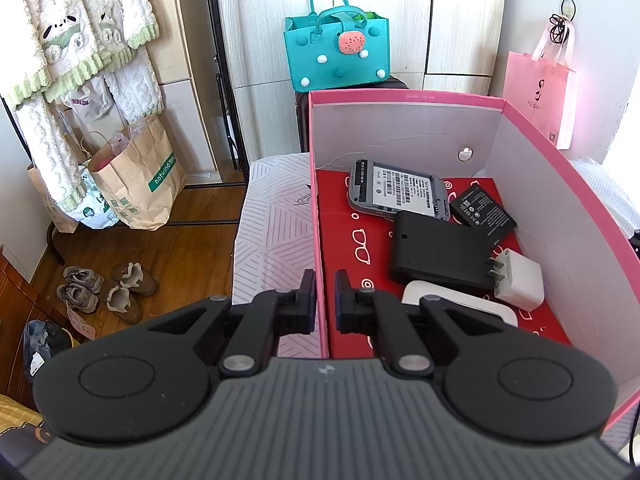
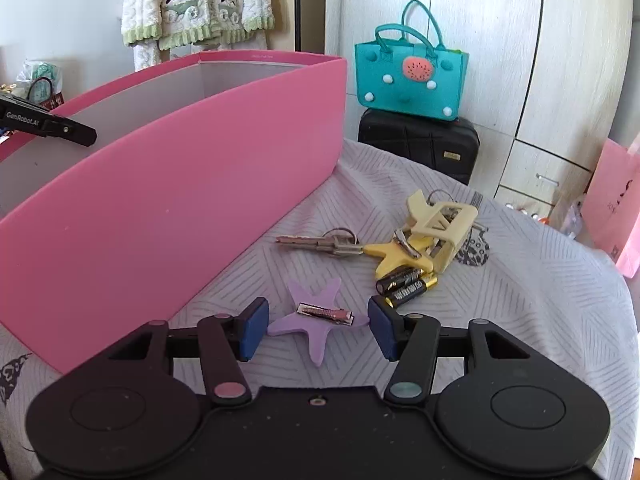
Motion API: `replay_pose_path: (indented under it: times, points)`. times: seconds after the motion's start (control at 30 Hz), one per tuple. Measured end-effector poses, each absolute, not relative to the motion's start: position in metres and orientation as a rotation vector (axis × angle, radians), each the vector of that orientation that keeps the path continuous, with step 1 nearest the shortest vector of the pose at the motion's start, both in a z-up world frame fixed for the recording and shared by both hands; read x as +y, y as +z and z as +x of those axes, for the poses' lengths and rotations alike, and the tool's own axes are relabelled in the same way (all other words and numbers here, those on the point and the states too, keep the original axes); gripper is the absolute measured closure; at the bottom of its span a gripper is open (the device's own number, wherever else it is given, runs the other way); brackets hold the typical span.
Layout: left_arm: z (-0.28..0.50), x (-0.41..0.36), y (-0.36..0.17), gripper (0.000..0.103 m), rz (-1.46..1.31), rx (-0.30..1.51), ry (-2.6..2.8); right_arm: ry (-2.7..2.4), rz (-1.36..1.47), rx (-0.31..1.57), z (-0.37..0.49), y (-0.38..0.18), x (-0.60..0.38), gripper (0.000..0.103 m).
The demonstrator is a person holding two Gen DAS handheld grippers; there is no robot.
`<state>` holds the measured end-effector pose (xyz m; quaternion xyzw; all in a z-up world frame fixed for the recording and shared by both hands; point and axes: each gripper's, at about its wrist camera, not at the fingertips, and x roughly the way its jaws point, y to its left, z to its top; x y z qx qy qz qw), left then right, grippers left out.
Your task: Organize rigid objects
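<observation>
My left gripper (image 1: 325, 300) is shut on the left wall of the pink box (image 1: 320, 208). Inside lie a grey device (image 1: 396, 192), a black battery (image 1: 482, 210), a black case (image 1: 438, 254), a white charger (image 1: 518, 280) and a white flat device (image 1: 456, 304). My right gripper (image 2: 318, 326) is open, its fingers on either side of a purple star hair clip (image 2: 318, 320) on the bedspread. Beyond it lie keys (image 2: 320, 242), a yellow star clip (image 2: 396, 254), a cream claw clip (image 2: 440, 224) and two batteries (image 2: 406, 284). The pink box (image 2: 168, 200) stands left of them.
A teal felt bag (image 2: 410, 76) sits on a black suitcase (image 2: 420, 144) behind the bed. A pink paper bag (image 1: 538, 96) stands at the right. Paper bags (image 1: 136, 184) and shoes (image 1: 104, 288) are on the wooden floor at the left.
</observation>
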<state>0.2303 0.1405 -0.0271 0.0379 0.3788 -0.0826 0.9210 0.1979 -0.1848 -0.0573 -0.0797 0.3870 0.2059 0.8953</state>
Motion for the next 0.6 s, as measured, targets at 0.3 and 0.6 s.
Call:
replay_pose_path:
  times: [0.3, 0.6]
  points:
    - [0.2298, 0.1401, -0.0275, 0.096, 0.075, 0.778, -0.170, 0.421, -0.133, 0.799, 0.1995, -0.0663, -0.1829, 0.047]
    - [0.2297, 0.1402, -0.0275, 0.097, 0.076, 0.777, -0.171, 0.413, -0.108, 0.819, 0.2002, -0.0574, -0.1891, 0.047]
